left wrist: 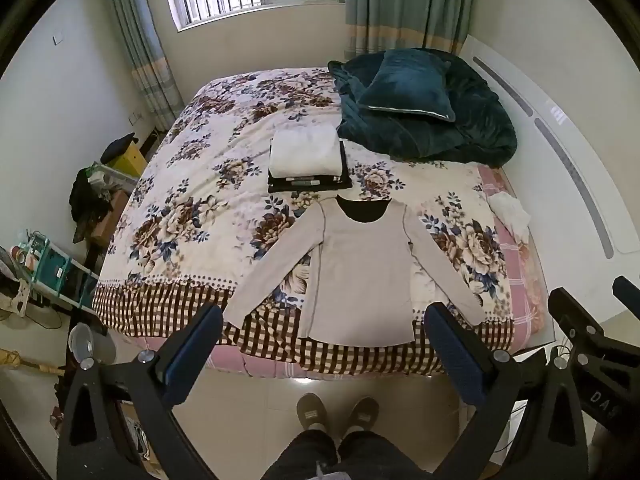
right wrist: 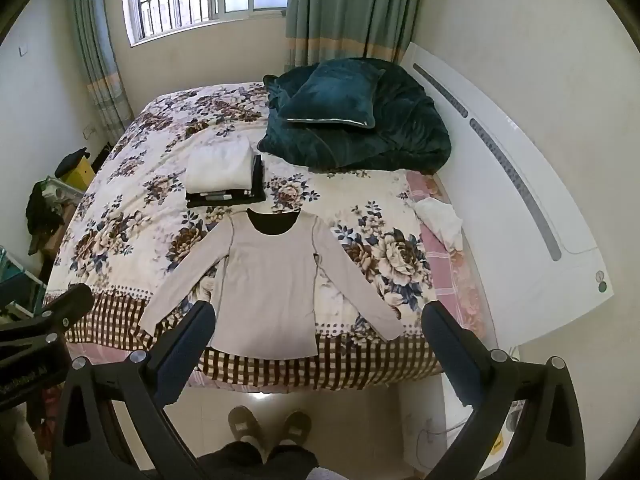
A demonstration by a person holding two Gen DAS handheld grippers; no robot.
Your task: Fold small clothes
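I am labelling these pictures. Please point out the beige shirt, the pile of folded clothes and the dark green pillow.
beige shirt (left wrist: 362, 272): left wrist view, middle of its body.
pile of folded clothes (left wrist: 304, 152): left wrist view, white top piece.
dark green pillow (right wrist: 332, 96): right wrist view, middle of its face.

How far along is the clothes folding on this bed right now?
Done: a folded stack sits mid-bed. In hand: nothing; the left gripper and right gripper are open above the beige long-sleeve top, spread flat, unfolded. Left: fold it, perhaps also the crumpled white cloth.
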